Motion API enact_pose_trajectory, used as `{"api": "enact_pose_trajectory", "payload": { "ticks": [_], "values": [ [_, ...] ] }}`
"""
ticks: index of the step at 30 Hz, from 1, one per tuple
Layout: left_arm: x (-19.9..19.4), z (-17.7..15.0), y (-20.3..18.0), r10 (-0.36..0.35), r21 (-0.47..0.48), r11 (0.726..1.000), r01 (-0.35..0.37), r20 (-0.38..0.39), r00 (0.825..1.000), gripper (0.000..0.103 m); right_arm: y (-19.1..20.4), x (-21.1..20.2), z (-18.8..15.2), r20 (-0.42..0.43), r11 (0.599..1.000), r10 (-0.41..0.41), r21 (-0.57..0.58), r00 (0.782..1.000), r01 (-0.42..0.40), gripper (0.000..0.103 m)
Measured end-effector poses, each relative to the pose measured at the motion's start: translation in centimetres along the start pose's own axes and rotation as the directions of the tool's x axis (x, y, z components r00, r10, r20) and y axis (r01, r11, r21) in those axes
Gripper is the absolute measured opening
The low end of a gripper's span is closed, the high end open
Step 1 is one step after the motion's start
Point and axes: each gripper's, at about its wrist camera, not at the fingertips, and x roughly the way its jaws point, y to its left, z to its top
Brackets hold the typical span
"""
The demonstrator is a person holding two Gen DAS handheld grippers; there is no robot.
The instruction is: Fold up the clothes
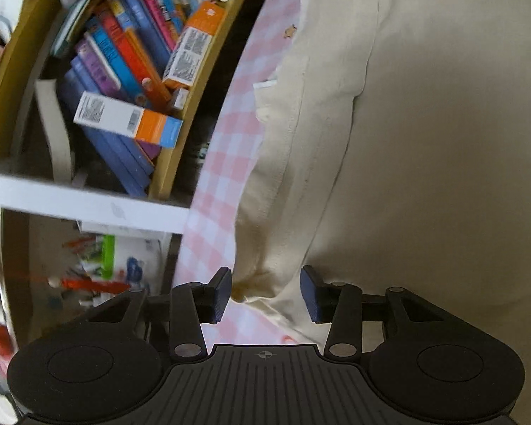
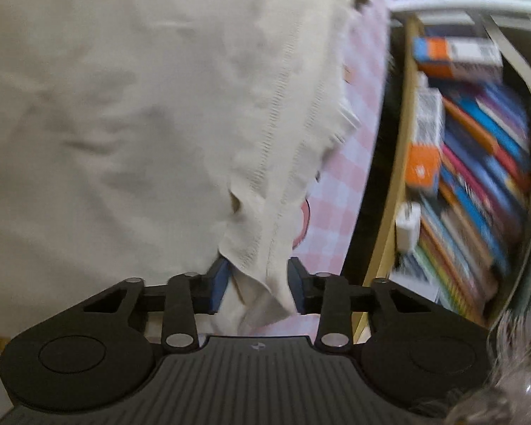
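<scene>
A cream garment [image 1: 407, 141] lies spread on a pink-and-white checked cloth [image 1: 223, 148]. In the left wrist view my left gripper [image 1: 267, 294] hovers over the garment's near corner. Its jaws stand apart on either side of the hem, and bare checked cloth shows beside the left pad. In the right wrist view the same cream garment [image 2: 124, 106] fills the left side. Its ribbed edge runs down into my right gripper [image 2: 258, 288], where a bunched fold fills the gap and meets both blue pads [image 2: 218, 285].
A wooden bookshelf [image 1: 131, 71] packed with coloured books and boxes stands close beside the checked cloth's edge, and it also shows as the bookshelf [image 2: 478, 177] in the blurred right wrist view. A white bar [image 1: 88, 205] crosses in front of it.
</scene>
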Motion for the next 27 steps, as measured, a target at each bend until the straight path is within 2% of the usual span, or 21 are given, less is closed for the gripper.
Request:
{"api": "enact_pose_trajectory", "payload": {
  "ticks": [1,3,5,7,11,16,18,20,22,23,25,27],
  "values": [
    [0.2,-0.1,0.1,-0.002,0.018,1.000,0.002,0.000,1.000,0.043,0.0,0.1,0.0,0.003,1.000,0.010,-0.009,1.000,-0.010,0.007],
    [0.5,-0.3,0.3,-0.007,0.054,0.999,0.006,0.001,1.000,0.043,-1.1,0.3,-0.4,0.006,0.998,0.009,0.065,1.000,-0.010,0.004],
    [0.9,-0.4,0.5,-0.012,0.064,0.998,0.012,-0.003,1.000,0.043,-3.2,0.6,-1.2,-0.002,0.969,0.004,0.248,1.000,-0.003,0.004],
    [0.7,-0.5,0.5,-0.014,0.073,0.997,0.012,0.014,1.000,0.043,-5.4,1.0,-2.4,-0.008,0.890,0.033,0.455,0.999,-0.026,0.004],
    [0.3,-0.4,0.2,-0.025,0.106,0.994,0.019,0.052,0.998,0.043,-6.8,2.0,-3.7,-0.011,0.773,0.082,0.632,0.997,-0.056,0.004],
    [0.9,-0.2,-0.2,-0.042,0.156,0.987,0.030,0.072,0.997,0.043,-7.4,3.0,-3.9,-0.009,0.711,0.090,0.701,0.996,-0.058,0.004],
    [1.4,-0.2,0.0,-0.036,0.157,0.987,0.024,0.075,0.997,0.043,-7.3,3.1,-3.9,-0.013,0.699,0.097,0.713,0.995,-0.059,0.004],
    [2.3,-0.3,1.0,-0.033,0.116,0.993,0.026,0.061,0.998,0.044,-7.1,3.2,-3.8,-0.017,0.692,0.107,0.720,0.994,-0.062,0.004],
    [3.6,-0.3,3.0,0.014,-0.007,1.000,-0.014,0.007,1.000,0.043,-7.0,3.4,-3.9,-0.022,0.691,0.111,0.720,0.994,-0.062,0.004],
    [3.9,-0.5,4.0,0.016,-0.072,0.997,-0.016,-0.013,1.000,0.043,-6.9,3.5,-3.9,-0.024,0.691,0.113,0.720,0.993,-0.061,0.004],
    [4.0,-1.1,5.3,0.016,-0.144,0.989,-0.020,-0.029,0.999,0.043,-6.8,3.7,-3.9,-0.028,0.692,0.116,0.719,0.993,-0.061,0.004],
    [3.8,-1.6,5.4,0.022,-0.118,0.993,-0.027,-0.044,0.999,0.043,-6.8,3.8,-4.0,-0.034,0.686,0.115,0.726,0.993,-0.055,0.004]
  ]
}}
